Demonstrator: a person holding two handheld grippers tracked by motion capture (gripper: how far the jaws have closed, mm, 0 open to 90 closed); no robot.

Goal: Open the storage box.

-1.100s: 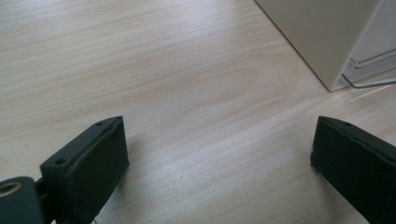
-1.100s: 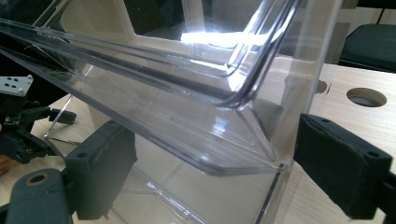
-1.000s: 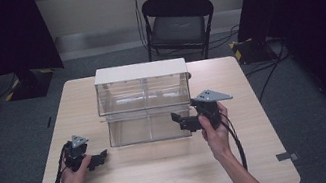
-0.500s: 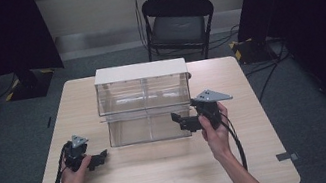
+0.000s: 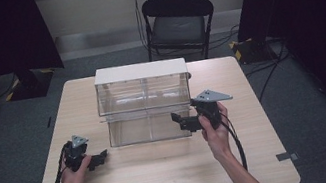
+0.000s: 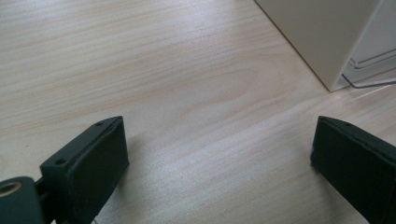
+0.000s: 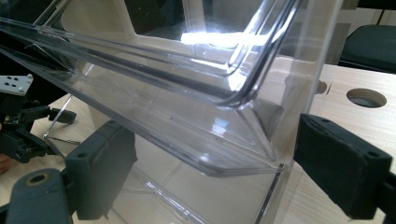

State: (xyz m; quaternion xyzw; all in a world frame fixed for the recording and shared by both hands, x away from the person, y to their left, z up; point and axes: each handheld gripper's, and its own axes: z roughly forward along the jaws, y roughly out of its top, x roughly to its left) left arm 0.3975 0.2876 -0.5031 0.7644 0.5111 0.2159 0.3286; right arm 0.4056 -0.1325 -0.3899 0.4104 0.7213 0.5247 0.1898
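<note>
While the clear plastic two-drawer cabinet with a white top [image 5: 145, 102] sits mid-table as a second ago, the right gripper [image 5: 182, 120] hovers spread at its 4 o'clock corner (nothing pinched), and the left gripper [image 5: 97, 159] rests spread at 8 o'clock, so no step has advanced.

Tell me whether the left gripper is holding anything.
No. In the left gripper view, the left gripper stands open, with only bare table between its jaws.
</note>
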